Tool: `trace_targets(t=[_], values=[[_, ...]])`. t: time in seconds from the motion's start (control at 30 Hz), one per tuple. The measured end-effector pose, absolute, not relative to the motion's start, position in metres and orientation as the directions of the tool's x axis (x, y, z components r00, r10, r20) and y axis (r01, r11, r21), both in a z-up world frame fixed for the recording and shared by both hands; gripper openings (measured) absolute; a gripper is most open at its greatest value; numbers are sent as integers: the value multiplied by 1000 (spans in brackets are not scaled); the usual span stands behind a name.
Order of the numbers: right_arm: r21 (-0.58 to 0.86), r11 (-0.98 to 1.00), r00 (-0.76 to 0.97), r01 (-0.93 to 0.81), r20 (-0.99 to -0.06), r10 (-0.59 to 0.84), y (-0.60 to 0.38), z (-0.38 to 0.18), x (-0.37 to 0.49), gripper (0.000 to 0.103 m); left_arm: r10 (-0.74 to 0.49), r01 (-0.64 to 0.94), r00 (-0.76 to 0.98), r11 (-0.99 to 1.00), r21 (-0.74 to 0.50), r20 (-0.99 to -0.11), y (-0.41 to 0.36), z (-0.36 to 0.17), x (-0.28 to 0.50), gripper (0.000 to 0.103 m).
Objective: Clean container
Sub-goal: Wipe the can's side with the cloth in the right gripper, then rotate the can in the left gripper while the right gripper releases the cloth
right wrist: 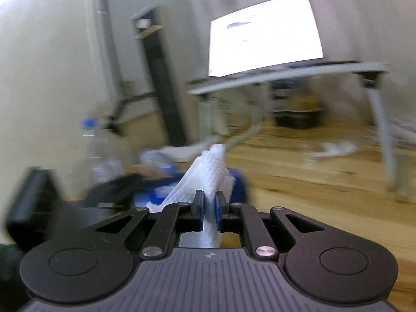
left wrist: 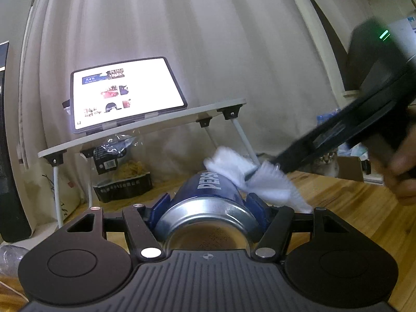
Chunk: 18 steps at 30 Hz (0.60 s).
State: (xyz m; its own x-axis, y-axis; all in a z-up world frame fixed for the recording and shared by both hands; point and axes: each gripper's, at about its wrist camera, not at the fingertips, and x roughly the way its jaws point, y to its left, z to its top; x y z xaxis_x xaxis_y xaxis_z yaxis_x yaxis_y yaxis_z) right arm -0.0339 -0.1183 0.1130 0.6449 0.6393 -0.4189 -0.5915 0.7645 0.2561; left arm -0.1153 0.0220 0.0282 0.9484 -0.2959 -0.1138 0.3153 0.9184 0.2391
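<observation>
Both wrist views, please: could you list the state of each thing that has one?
Pepsi can: on its side, clamped, base toward camera.
Left gripper: shut on the can.
Right gripper: shut on the white cloth.
White cloth: crumpled, touching the can.
Tablet: screen lit, propped up.

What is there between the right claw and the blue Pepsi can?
A white paper towel, pinched in the right claw, lies against the blue Pepsi can. The left wrist view shows this best.

"PEPSI" in white letters on blue can (left wrist: 210, 189). Stamped code on can base, unreadable. Tablet (left wrist: 124, 93) screen text illegible.
</observation>
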Motion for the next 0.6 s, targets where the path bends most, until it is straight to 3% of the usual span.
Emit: trace_targets(t=[0.23, 0.33, 0.4, 0.53, 0.6], values=[[94, 921, 731, -378, -581, 359, -129, 74, 13, 12, -287, 308, 950, 921, 236, -119, 22, 29, -113, 67], [2, 935, 744, -355, -605, 284, -126, 65, 14, 28, -284, 306, 951, 923, 232, -124, 22, 30, -111, 67], [-12, 940, 753, -341, -602, 265, -127, 66, 14, 64, -281, 304, 951, 925, 227, -125, 23, 30, -112, 67], [52, 945, 786, -322, -542, 297, -136, 86, 4, 68, -267, 290, 955, 929, 228, -127, 22, 30, -112, 67], [289, 889, 735, -356, -502, 457, -147, 98, 2, 69, -250, 272, 961, 930, 248, -118, 19, 29, -112, 67]])
